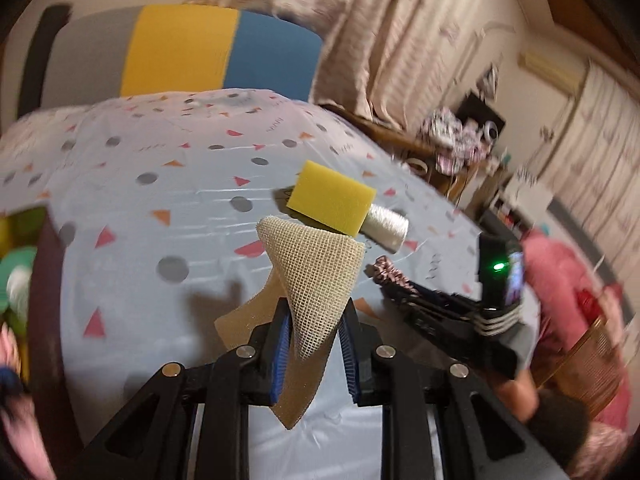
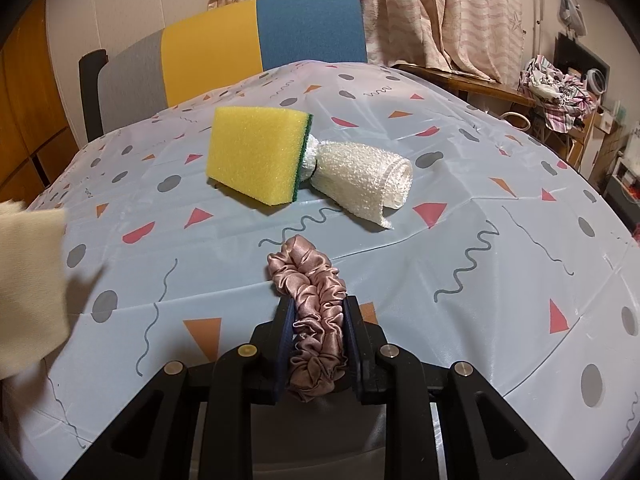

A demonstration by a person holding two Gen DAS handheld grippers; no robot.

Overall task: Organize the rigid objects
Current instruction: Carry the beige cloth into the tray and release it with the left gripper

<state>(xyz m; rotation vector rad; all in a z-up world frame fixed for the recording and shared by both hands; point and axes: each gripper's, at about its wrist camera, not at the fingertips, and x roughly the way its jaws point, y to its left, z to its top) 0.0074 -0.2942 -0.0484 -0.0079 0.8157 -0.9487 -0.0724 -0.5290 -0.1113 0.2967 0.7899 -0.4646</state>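
Note:
My left gripper (image 1: 314, 316) is shut on a beige mesh cloth (image 1: 316, 268) and holds it above the table; the cloth also shows blurred at the left edge of the right wrist view (image 2: 28, 280). My right gripper (image 2: 320, 312) is shut on a pink satin scrunchie (image 2: 308, 280), low over the table; it shows in the left wrist view (image 1: 390, 274) at the right. A yellow sponge (image 2: 256, 152) with a green side lies further back, touching a rolled white cloth (image 2: 364, 180). Both show in the left wrist view, sponge (image 1: 330, 200), roll (image 1: 386, 226).
The table has a light blue patterned cover (image 2: 480, 200). A chair with grey, yellow and blue back (image 2: 240, 48) stands behind it. A bin with colourful items (image 1: 16, 272) is at the left. Curtains (image 2: 440, 12) and a cluttered shelf (image 2: 560, 88) are at the back right.

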